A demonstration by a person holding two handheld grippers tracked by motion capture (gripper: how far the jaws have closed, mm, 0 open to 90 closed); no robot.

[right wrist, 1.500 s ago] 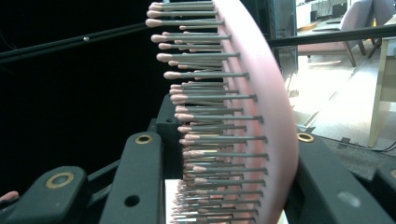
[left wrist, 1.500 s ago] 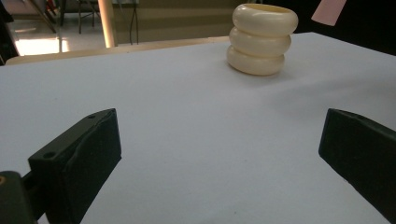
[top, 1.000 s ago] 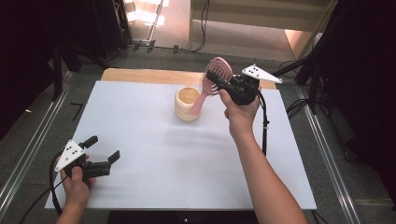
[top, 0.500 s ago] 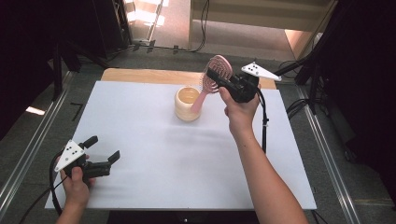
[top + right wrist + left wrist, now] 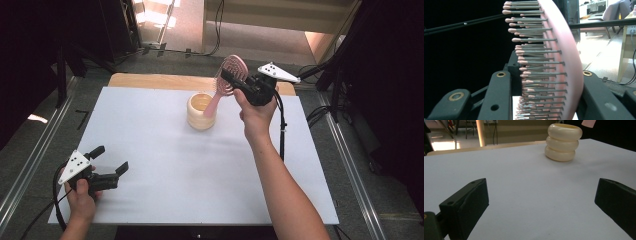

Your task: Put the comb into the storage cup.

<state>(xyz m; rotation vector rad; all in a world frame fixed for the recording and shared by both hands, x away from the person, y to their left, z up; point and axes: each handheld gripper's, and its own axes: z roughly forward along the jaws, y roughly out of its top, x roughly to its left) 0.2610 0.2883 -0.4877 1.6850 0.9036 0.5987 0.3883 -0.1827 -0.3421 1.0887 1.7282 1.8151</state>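
The pink hairbrush (image 5: 227, 82) hangs tilted over the cream ribbed cup (image 5: 201, 111), its handle tip dipping at the cup's rim, its bristled head clamped in the right claw (image 5: 235, 81) just above and behind the cup, near the table's (image 5: 150, 130) far edge. Around the cup the white table lies bare on every side. Well away from the cup, by the near left corner, the left claw (image 5: 107, 161) rests low with jaws wide apart, holding nothing.

Left hand-held gripper (image 5: 107, 162) gapes wide; right hand-held gripper (image 5: 231, 80) is clamped.
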